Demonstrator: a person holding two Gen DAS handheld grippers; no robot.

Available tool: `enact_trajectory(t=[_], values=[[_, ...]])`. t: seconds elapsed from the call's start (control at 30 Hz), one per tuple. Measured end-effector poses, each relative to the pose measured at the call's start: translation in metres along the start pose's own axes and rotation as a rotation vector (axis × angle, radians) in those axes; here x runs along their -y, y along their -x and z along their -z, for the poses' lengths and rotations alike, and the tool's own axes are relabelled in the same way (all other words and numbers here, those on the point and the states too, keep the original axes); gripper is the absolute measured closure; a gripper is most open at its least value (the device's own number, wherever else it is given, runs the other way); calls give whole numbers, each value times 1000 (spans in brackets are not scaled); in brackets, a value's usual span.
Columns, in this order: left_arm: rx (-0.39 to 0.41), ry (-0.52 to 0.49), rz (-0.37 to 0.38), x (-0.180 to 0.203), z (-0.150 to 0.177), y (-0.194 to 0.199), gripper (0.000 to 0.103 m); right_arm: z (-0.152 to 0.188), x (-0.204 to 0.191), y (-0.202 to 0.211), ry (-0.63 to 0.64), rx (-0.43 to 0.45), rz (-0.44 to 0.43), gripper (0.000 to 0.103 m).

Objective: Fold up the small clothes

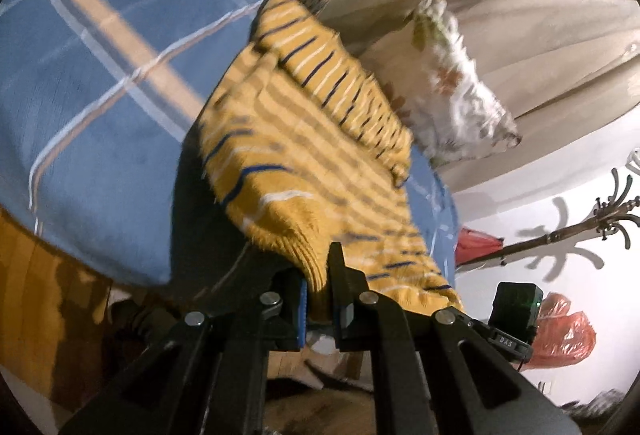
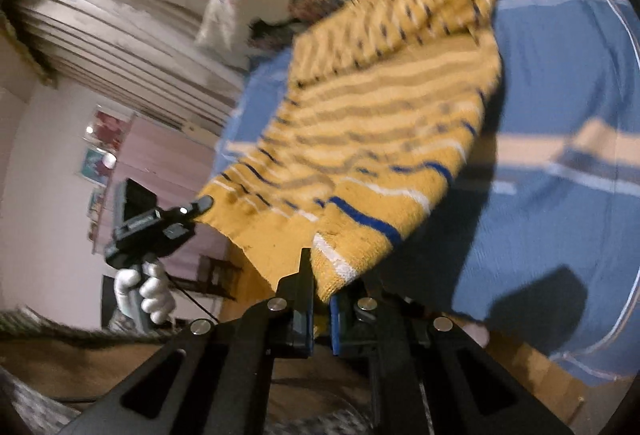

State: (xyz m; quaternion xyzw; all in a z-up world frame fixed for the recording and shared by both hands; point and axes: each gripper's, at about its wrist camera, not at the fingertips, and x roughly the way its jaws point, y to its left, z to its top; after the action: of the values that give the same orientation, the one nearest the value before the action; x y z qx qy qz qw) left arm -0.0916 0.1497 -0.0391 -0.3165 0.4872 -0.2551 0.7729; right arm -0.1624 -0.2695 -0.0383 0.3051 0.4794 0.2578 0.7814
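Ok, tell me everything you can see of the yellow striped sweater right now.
The sweater is a mustard-yellow knit with blue and white stripes and a ribbed hem. Both the left gripper and the right gripper are clamped on its hem, holding it stretched, near end raised, above the blue plaid blanket. Its far part is bunched and blurred.

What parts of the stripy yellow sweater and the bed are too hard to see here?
- Sweater far end: blurred in both views; neckline not readable.
- Sweater hem: hidden inside the left tongs and the right tongs.
- Bed cover under the sweater: covered.
- Bed's near edge: cut off by the right view's frame.
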Motion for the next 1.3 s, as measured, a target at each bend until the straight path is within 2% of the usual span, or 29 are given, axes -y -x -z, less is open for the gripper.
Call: enact_trajectory(t=[0.17, 0.33, 0.53, 0.63, 0.8, 0.9, 1.03, 1.13, 1.3], values=[[43, -36, 0, 19, -42, 1, 95, -48, -6, 10, -3, 86, -40, 97], [89, -68, -7, 32, -102, -17, 95, -109, -11, 1, 12, 150, 1, 97], [69, -104, -28, 38, -183, -69, 95, -199, 2, -24, -44, 217, 84, 97], [47, -97, -42, 37, -224, -103, 95, -238, 17, -43, -85, 224, 132, 97], [-2, -77, -69, 27, -270, -149, 95, -290, 56, -86, -166, 203, 223, 97], [-46, -60, -94, 17, -287, -178, 94, -307, 79, -104, -224, 196, 244, 97], [-94, -56, -91, 10, -301, -202, 94, -320, 109, -119, -317, 204, 244, 97], [-110, -59, -75, 11, -310, -212, 94, -320, 125, -123, -361, 221, 243, 97], [-136, -106, -122, 23, -322, -236, 94, -314, 144, -119, -459, 282, 214, 97]])
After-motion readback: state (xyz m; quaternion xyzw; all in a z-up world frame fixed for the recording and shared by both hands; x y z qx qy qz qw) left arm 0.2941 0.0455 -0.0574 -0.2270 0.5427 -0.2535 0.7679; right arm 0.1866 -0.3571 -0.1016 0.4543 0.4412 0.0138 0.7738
